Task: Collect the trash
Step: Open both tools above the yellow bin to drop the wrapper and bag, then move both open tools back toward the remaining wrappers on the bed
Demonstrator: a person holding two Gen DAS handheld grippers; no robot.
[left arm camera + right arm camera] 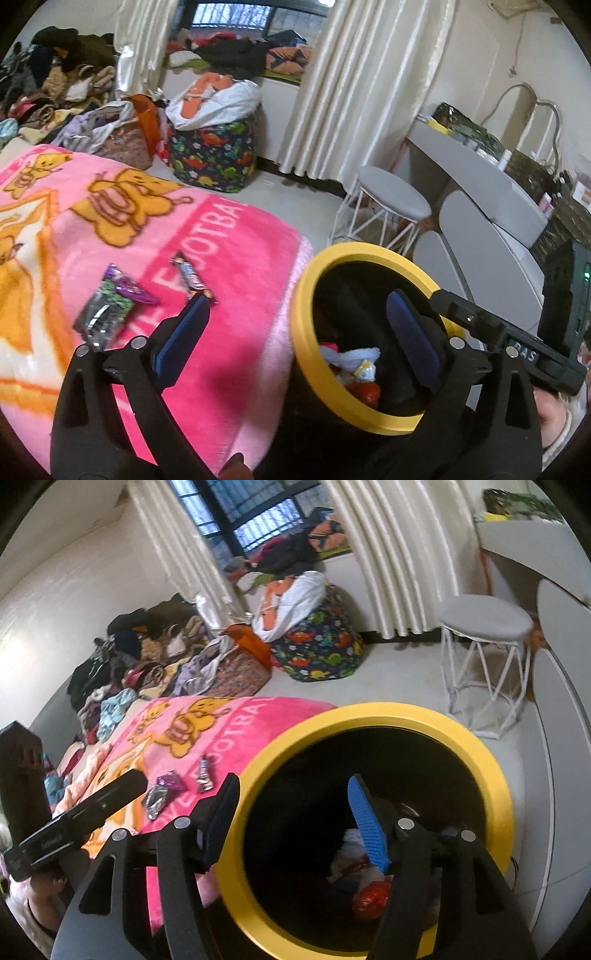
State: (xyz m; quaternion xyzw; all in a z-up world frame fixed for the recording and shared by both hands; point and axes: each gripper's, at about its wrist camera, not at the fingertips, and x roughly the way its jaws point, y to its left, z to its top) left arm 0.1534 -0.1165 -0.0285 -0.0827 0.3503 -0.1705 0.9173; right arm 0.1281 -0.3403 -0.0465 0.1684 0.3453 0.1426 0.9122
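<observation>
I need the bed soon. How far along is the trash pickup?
Partly done: the bin already holds trash. Nothing is in hand; the left gripper and right gripper are both open and empty. Left: the purple wrapper and candy bar wrapper on the pink blanket.

Location, as I log it: a lived-in home bedroom. I see a pink fleece cartoon-bear blanket [155, 236] over a bed, heaped loose clothing [147, 657], cream pleated curtains [354, 81] at a barred window [243, 520]. Also a round grey stool on white wire legs [484, 627].

Yellow-rimmed black bin [369, 254], pink blanket [251, 325] — orange bears
</observation>
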